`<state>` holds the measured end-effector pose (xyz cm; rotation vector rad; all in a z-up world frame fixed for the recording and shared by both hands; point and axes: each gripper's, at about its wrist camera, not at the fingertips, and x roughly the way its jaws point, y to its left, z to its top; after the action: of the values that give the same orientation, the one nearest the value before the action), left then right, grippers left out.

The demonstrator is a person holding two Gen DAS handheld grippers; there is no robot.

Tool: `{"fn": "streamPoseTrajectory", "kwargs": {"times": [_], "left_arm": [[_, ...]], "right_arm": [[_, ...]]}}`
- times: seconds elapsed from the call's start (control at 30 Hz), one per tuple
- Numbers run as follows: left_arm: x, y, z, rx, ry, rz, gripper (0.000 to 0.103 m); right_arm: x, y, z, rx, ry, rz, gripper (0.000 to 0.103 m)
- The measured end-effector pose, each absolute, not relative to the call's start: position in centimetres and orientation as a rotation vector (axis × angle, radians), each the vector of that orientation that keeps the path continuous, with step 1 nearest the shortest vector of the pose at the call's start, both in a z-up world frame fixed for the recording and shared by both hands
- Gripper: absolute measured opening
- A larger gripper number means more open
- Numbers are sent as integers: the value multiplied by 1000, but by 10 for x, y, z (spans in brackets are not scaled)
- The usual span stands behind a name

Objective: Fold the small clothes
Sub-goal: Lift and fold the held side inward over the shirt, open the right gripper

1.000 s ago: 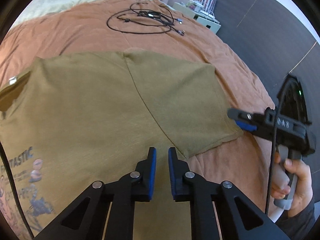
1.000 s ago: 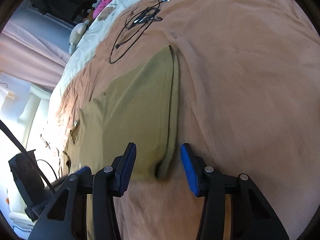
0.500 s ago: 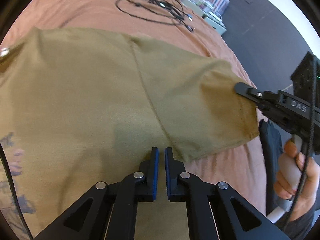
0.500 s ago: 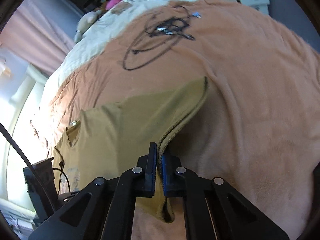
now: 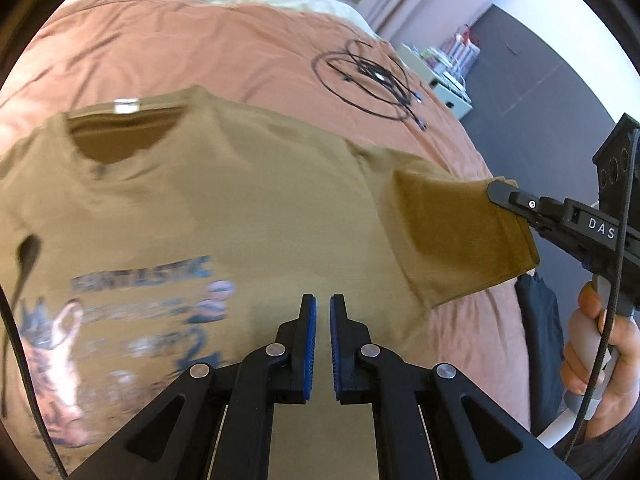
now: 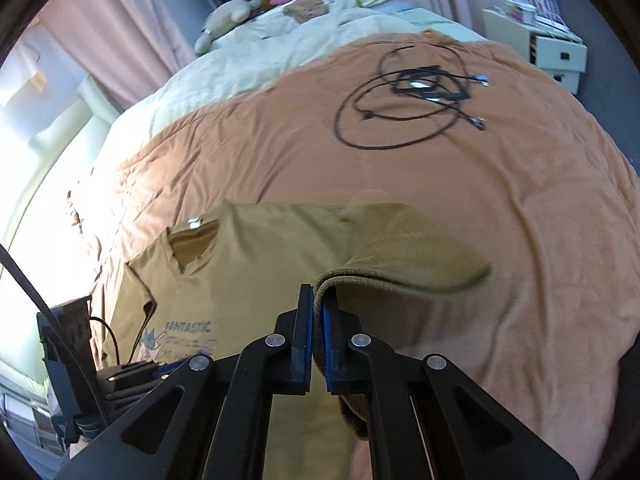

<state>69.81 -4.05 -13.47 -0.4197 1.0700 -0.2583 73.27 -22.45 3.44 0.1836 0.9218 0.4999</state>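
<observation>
Our right hand-held gripper (image 6: 316,340) pinches the T-shirt (image 5: 240,208) sleeve (image 5: 456,240) at three o'clock; left hand-held gripper (image 5: 323,344), narrowly parted, holds nothing. We should lay the sleeve flat across the chest.

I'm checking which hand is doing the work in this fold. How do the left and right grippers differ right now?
The right gripper is shut on the t-shirt sleeve, lifting it off the bedspread; the left gripper has only a narrow gap, with no cloth visibly between its pads. The right gripper is at the shirt's side edge; the left hangs over the chest print. Both have black arms and blue pads.
</observation>
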Motion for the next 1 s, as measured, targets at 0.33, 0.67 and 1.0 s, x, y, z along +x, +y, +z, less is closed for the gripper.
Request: {"fn": "streamPoseTrajectory", "kwargs": {"times": [0.33, 0.67, 1.0], "left_arm": [[664, 12, -130, -439, 1053, -200, 6], [646, 53, -136, -465, 1058, -136, 7], [655, 30, -137, -430, 1063, -153, 41]], "right_arm": [[723, -156, 41, 82, 942, 527, 1], [724, -92, 3, -23, 1051, 527, 2], [720, -130, 0, 94, 1016, 542, 63]]}}
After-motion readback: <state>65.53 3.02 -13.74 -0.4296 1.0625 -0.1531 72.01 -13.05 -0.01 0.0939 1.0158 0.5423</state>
